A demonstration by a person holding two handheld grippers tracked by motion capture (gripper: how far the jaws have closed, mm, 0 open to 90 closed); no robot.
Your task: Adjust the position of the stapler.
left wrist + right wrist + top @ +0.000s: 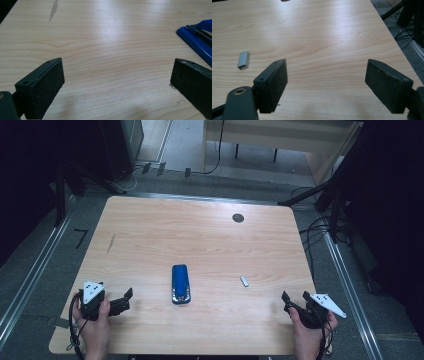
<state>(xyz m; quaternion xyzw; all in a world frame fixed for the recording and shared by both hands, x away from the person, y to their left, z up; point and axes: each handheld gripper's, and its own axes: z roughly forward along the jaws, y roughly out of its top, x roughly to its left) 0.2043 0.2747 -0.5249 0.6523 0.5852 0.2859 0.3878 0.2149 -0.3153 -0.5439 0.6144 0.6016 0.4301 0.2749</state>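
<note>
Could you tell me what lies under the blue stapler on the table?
The blue stapler rests flat on the bare wooden table; nothing sticks out around it. Anything under its base is covered. A strip of staples lies apart.

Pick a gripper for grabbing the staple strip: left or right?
Right, probably. The staple strip lies on the right gripper side of the table, just ahead of its open jaws. The left gripper, also open, has the blue stapler in between.

Lab or test room. Bare wooden table (200, 235) ringed by metal floor rails (30, 275); loose cables (320, 227) at 3 o'clock; dark stands, grey floor, desk (280, 135) at 12.
</note>
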